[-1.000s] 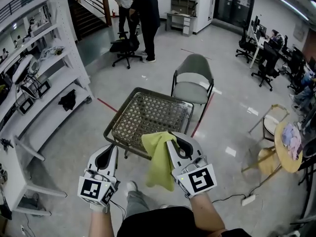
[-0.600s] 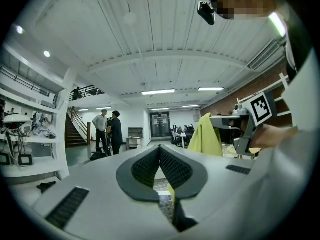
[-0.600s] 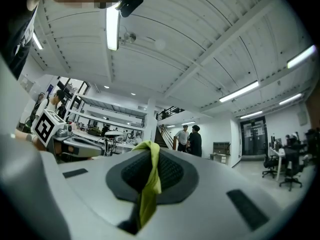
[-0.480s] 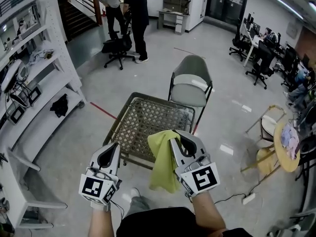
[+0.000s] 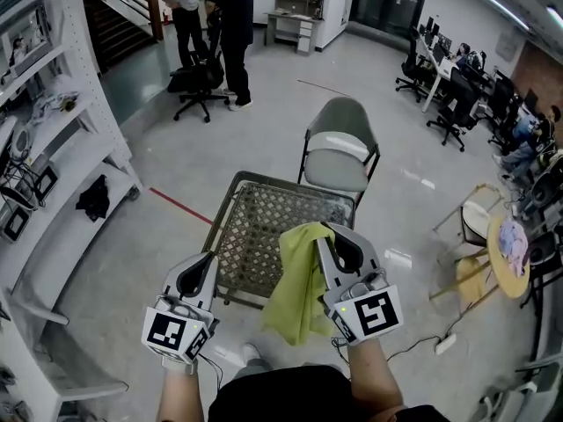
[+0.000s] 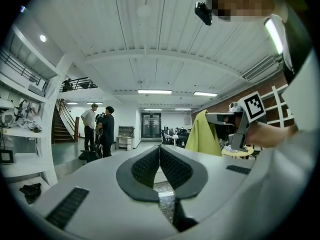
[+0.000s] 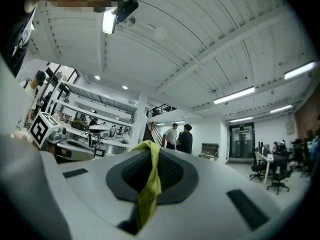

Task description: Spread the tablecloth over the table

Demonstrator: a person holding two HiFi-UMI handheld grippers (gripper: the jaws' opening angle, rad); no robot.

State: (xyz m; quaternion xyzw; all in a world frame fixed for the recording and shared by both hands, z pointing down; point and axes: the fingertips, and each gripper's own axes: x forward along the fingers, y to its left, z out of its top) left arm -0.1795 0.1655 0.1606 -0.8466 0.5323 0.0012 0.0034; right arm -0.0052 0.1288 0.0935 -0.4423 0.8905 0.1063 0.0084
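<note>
Hanging from the right gripper (image 5: 328, 230), tablecloth (image 5: 295, 288) points down.

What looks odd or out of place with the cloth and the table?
The yellow cloth hangs bunched from the right gripper alone; the left gripper is shut and empty. The table is uncovered.

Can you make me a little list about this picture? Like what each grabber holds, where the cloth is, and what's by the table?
left gripper: shut, empty
right gripper: shut on the cloth
cloth: yellow-green, bunched, hanging down from the right gripper
table: woven top, not covered yet, just ahead of the grippers
chair: at the table's far side
people: two, standing far back
</note>
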